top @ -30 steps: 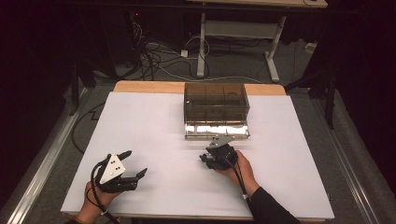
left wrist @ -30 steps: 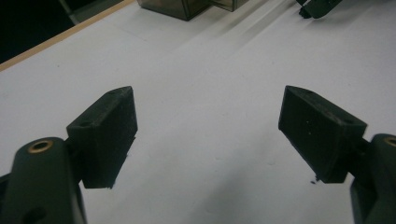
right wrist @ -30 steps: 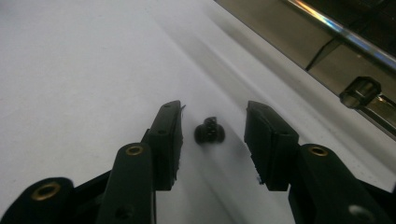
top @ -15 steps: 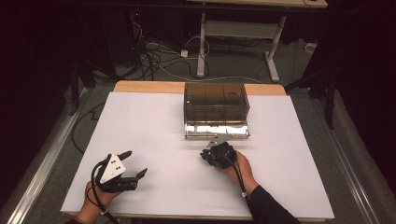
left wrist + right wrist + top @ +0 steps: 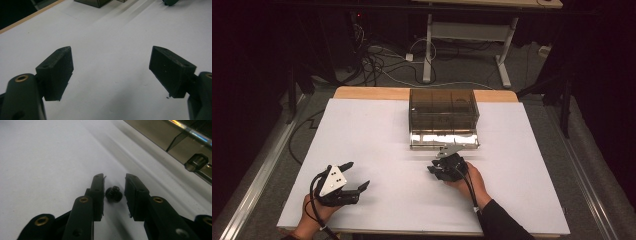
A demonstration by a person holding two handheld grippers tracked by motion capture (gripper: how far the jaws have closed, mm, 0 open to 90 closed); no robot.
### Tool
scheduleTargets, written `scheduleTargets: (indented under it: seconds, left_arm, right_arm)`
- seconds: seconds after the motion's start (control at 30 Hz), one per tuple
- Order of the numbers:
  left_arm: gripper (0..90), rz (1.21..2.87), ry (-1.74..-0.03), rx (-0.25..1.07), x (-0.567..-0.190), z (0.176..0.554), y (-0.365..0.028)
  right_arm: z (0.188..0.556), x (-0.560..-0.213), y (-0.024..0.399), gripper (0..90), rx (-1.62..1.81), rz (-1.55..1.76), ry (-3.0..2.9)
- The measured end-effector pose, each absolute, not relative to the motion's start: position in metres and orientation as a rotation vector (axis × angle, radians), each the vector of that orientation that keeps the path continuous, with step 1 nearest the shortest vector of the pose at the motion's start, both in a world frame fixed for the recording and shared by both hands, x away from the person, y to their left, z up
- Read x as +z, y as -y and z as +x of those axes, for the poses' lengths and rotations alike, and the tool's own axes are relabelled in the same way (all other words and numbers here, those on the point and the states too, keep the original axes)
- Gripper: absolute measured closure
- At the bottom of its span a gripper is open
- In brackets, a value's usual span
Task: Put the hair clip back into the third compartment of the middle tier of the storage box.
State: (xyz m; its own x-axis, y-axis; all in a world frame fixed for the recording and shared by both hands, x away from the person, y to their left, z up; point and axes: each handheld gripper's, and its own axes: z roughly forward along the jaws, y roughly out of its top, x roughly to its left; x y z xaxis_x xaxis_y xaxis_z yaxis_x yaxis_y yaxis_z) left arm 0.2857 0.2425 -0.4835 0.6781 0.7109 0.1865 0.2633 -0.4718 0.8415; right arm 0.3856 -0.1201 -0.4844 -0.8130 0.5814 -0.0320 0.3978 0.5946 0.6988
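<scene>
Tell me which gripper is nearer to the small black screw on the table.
Right. The right gripper has the small black screw between its fingers, not pressed. The left gripper sits far off, near the table's left front.

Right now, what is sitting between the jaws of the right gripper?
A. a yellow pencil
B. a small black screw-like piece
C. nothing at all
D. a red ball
B: in the right gripper view a small black screw-like piece lies on the white table between the jaws of the right gripper, with gaps on both sides.

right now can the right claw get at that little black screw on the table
Probably yes: the small black screw lies on the white table between the right claw's open jaws, which have just been opening slightly, with nothing in between.
</scene>
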Motion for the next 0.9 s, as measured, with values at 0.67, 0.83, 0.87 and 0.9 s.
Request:
scheduleTargets:
  seconds: [0.67,0.83,0.87,0.9]
  left_arm:
    - [18.5,2.053,-0.747,0.671,-0.484,0.286,-0.243]
    - [18.5,2.052,-0.734,0.69,-0.484,0.286,-0.243]
    - [18.5,2.05,-0.735,0.691,-0.484,0.286,-0.243]
    - [18.5,2.049,-0.736,0.689,-0.483,0.286,-0.243]
  right_arm:
    - [0.372,-0.479,0.118,79.3,1.025,0.734,-2.551]
    - [0.367,-0.474,0.118,79.3,1.046,0.713,-2.541]
    - [0.365,-0.472,0.12,79.3,1.059,0.705,-2.533]
    - [0.365,-0.471,0.121,79.2,1.066,0.703,-2.531]
